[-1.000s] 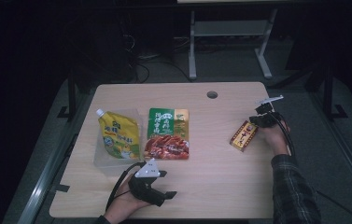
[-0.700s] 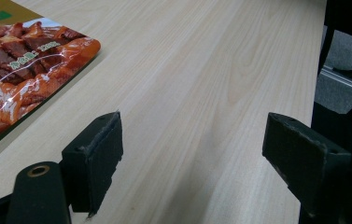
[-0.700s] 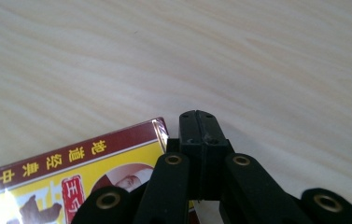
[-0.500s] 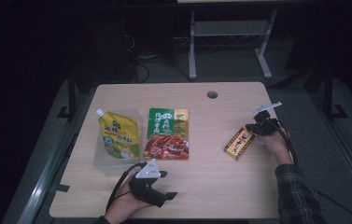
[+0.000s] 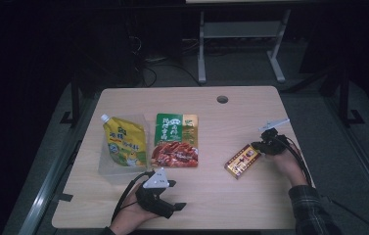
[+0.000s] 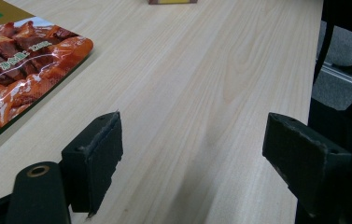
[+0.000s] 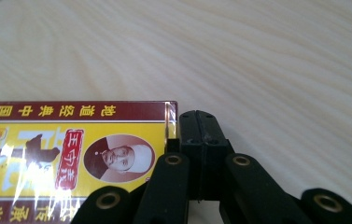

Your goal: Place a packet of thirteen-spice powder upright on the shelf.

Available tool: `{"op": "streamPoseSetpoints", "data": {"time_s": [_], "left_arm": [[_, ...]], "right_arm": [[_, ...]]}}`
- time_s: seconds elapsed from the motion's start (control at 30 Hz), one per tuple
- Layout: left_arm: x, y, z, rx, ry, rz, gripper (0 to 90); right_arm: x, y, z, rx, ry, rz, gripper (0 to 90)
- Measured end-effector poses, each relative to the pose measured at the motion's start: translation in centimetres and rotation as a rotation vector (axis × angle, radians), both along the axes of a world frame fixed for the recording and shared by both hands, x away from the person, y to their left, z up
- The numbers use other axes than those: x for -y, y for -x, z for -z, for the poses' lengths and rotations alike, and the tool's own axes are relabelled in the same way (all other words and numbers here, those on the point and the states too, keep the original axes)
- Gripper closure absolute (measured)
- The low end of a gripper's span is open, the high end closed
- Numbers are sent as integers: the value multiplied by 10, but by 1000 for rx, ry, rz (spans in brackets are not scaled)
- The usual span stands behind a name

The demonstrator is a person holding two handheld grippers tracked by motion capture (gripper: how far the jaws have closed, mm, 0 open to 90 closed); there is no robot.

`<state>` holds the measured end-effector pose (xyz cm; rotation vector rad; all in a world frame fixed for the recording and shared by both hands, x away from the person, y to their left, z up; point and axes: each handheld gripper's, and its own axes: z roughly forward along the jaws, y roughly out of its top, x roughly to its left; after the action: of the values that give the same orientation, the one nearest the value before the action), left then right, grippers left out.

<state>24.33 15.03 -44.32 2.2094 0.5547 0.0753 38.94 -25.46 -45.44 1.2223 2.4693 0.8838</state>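
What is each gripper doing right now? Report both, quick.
Left gripper: open, holding nothing, low over bare table.
Right gripper: jaws pressed together beside the edge of the yellow and maroon box; not clamped on it.

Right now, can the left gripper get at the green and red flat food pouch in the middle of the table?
Probably yes. The left gripper is open, and bare wooden table separates it from the green and red pouch; nothing stands between them.
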Motion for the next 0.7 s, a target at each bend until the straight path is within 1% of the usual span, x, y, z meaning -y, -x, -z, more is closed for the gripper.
{"op": "streamPoseSetpoints", "data": {"time_s": [0.07,0.13,0.17,0.2,0.23,0.27,0.3,0.33,0.4,0.43,0.5,0.53,0.57,0.6,0.63,0.7], "left_arm": [[0,0,0,2,2,1,196],[0,1,0,3,4,0,196],[0,1,0,3,3,1,196],[0,1,0,3,4,1,196],[0,1,0,3,4,1,196],[0,1,0,3,3,1,196],[-1,1,0,2,4,0,196],[-1,1,0,6,-1,2,196],[-2,1,0,8,0,1,196],[-2,1,0,8,0,1,196],[-2,1,-1,10,0,2,196],[-2,1,-1,11,0,1,196],[-2,1,-1,11,0,1,196],[-2,1,0,10,1,1,196],[-2,1,0,10,1,0,196],[-1,2,0,8,3,0,196]], "right_arm": [[-2,3,0,-1,-2,-8,900],[-8,10,0,-9,-6,-38,900],[-8,10,0,-9,-6,-38,900],[-14,16,-1,-18,-9,-57,900],[-14,16,-1,-18,-9,-57,900],[-17,19,-1,-17,-10,-65,900],[-20,22,-1,-19,-15,-77,900],[-28,29,-1,-30,-20,-105,900],[-34,34,-2,-33,-13,-130,900],[-34,34,-2,-33,-13,-130,900],[-42,43,-4,-34,-11,-156,900],[-48,50,-5,-39,-17,-184,900],[-48,50,-5,-39,-17,-184,900],[-52,57,-7,-42,-19,-201,900],[-52,57,-7,-42,-19,-201,900],[-57,66,-8,-46,-26,-223,900]]}}
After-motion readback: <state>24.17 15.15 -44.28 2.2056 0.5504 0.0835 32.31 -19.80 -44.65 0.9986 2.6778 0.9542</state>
